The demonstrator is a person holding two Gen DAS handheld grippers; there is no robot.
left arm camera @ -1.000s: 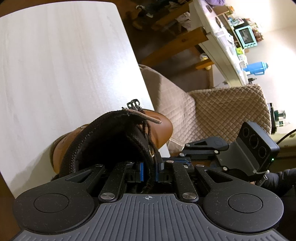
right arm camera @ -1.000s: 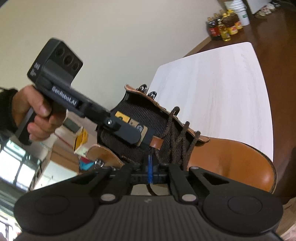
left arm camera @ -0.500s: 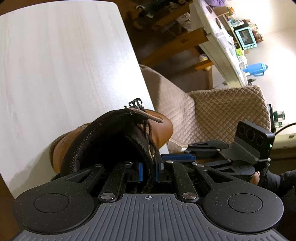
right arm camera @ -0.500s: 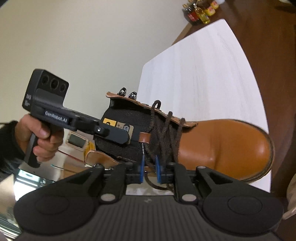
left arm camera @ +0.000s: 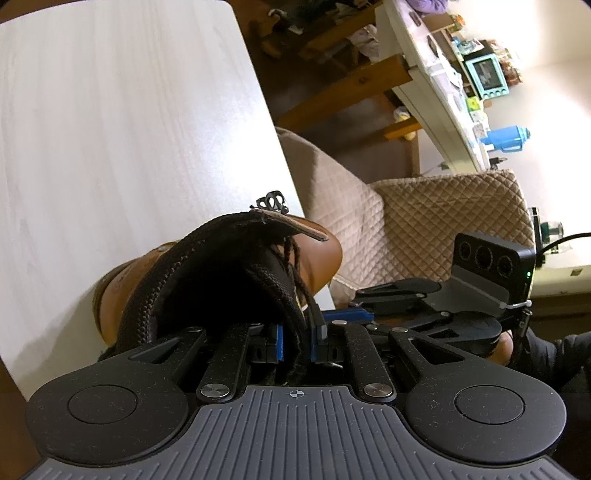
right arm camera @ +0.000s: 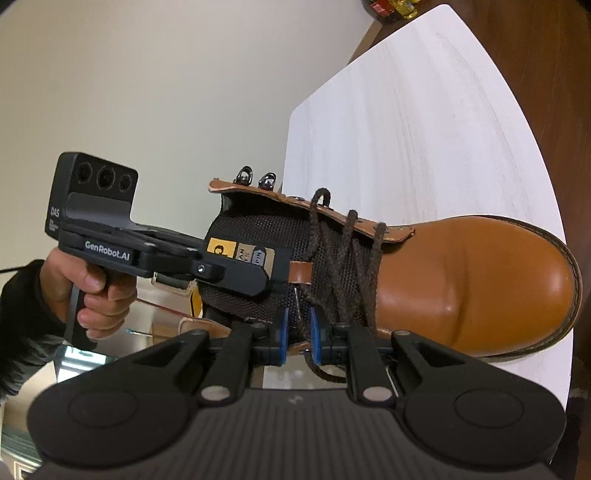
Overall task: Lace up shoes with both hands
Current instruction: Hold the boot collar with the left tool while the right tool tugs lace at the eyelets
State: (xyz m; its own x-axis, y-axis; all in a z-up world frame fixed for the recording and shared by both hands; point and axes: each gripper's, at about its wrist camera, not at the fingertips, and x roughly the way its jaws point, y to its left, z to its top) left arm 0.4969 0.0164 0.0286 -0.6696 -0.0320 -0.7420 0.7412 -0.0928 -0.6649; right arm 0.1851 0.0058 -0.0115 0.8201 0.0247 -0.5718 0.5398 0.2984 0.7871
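Jaws on boot (right arm camera: 461, 280) tongue (right arm camera: 273, 236), downtilted.

We are in a lived-in home, in what looks like a dining or living room. Our landmark is the pale wood-grain tabletop (left arm camera: 129, 147). Just beside its edge stands a seat under a quilted beige cover (left arm camera: 436, 229). Beyond that seat runs a white counter (left arm camera: 436, 92) crowded with small household things, a teal appliance (left arm camera: 487, 75) and a blue jug (left arm camera: 506, 134) among them. Past the tabletop's far corner, bottles (right arm camera: 391, 6) stand on dark wooden flooring (right arm camera: 546, 55).
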